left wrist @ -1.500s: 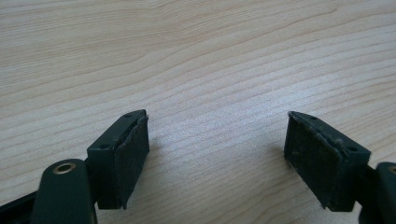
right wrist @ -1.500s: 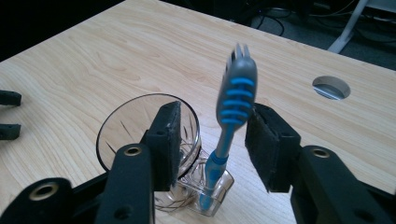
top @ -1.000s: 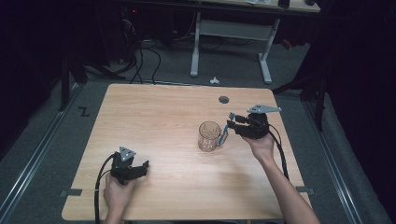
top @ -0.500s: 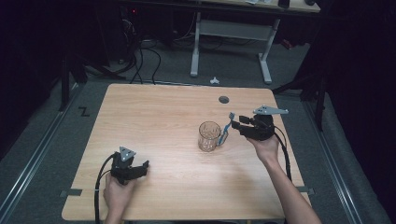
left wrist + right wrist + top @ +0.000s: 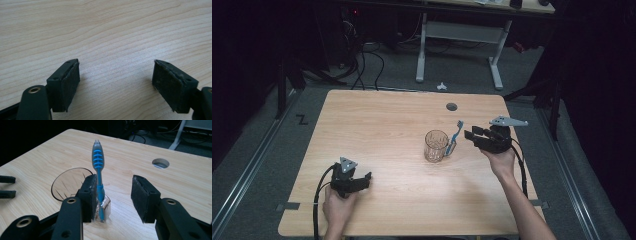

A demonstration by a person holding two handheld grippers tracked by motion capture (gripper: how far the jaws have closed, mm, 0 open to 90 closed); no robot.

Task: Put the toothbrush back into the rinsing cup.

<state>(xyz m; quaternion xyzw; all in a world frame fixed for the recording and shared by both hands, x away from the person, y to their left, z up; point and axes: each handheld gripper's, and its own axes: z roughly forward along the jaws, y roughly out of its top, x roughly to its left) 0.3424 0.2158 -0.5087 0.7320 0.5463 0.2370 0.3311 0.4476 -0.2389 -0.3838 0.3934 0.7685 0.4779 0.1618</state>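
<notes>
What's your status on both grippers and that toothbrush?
Left gripper open, resting on table. Right gripper open beside mug. Toothbrush propped upright through mug handle, unheld. Nothing in the way.

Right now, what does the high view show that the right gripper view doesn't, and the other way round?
The high view alone takes in both hands, the left gripper open near the table's front, and the floor and cables beyond. The right gripper view alone gives the toothbrush's ribbed blue grip up close, propped through the glass mug's handle between open jaws. Both share the mug, toothbrush, wooden table and its round hole.
</notes>
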